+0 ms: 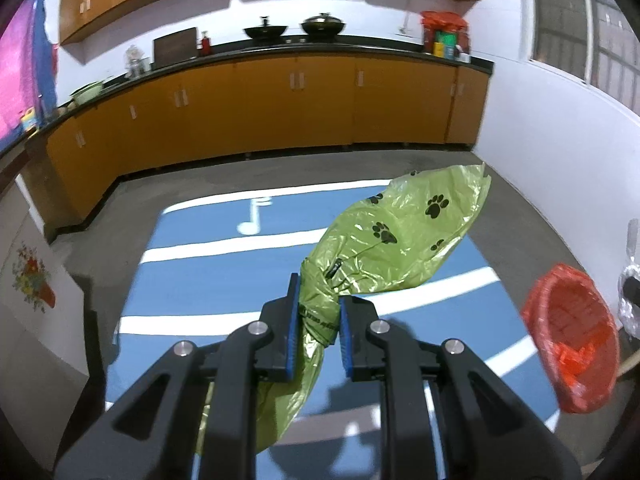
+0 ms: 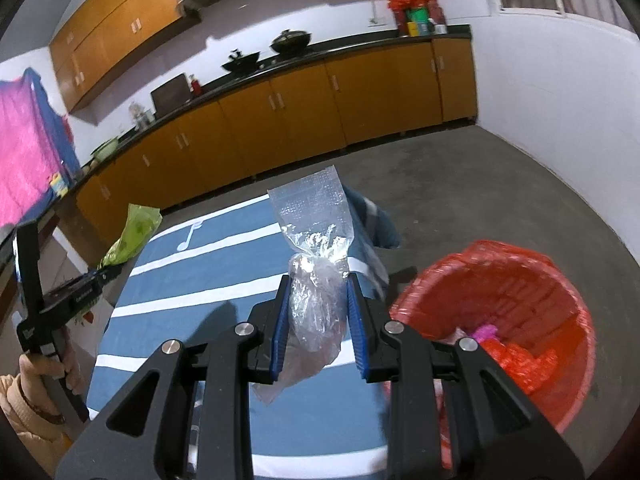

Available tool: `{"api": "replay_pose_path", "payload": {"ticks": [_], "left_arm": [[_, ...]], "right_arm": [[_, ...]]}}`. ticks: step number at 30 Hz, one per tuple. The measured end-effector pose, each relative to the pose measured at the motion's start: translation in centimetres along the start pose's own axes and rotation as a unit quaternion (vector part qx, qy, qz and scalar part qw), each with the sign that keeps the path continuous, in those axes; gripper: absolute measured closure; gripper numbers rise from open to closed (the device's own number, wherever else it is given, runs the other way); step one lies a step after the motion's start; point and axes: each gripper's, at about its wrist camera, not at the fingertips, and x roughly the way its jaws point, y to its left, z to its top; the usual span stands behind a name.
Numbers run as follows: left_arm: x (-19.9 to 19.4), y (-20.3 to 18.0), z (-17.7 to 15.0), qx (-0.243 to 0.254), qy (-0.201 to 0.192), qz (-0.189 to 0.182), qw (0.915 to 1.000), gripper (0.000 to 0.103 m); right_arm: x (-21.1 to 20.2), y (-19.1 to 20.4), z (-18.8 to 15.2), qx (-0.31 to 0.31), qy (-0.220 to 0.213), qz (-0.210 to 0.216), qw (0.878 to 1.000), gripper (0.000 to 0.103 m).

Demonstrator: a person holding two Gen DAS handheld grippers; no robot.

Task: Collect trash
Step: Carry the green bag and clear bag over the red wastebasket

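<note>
My left gripper is shut on the twisted neck of a green plastic bag printed with black paw marks, held above the blue striped cloth. My right gripper is shut on a crumpled clear plastic bag whose flat top stands up past the pads. A red bin lined with a red bag sits on the floor just right of the right gripper; some trash lies inside it. In the left wrist view the red bin is at the far right. The left gripper with its green bag shows at the left of the right wrist view.
Orange cabinets under a dark counter with two woks run along the back wall. White walls close the right side. Bare grey floor lies between the cloth and the cabinets. A person's hand and sleeve hold the left gripper's handle.
</note>
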Motion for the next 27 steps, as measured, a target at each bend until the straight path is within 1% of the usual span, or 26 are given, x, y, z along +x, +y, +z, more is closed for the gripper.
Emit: {"api": "replay_pose_path", "payload": {"ticks": [6,11,17,23,27], "left_arm": [[-0.9,-4.6,-0.4,0.026,0.001,-0.032,0.9992,0.085],[-1.4,-8.8,-0.8,0.047,0.005,-0.067,0.9967,0.085],[-1.8,-14.0,-1.9,0.067,0.016,-0.117,0.9907,0.085],[-1.8,-19.3,-3.1,0.083,0.031,-0.167,0.982,0.085],[-1.6,-21.7,-3.7,0.089,0.037,-0.192,0.9766,0.085]], "right_arm": [[-2.4,-3.0,-0.6,0.023,-0.012,-0.019,1.0,0.075],[-3.9,-5.8,-1.2,0.042,-0.019,-0.038,0.998,0.075],[-5.5,-8.9,-2.2,0.07,-0.025,-0.064,0.995,0.075],[-6.7,-11.3,-2.9,0.093,-0.031,-0.082,0.992,0.075],[-7.1,-12.5,-3.2,0.103,-0.034,-0.091,0.99,0.075]]}}
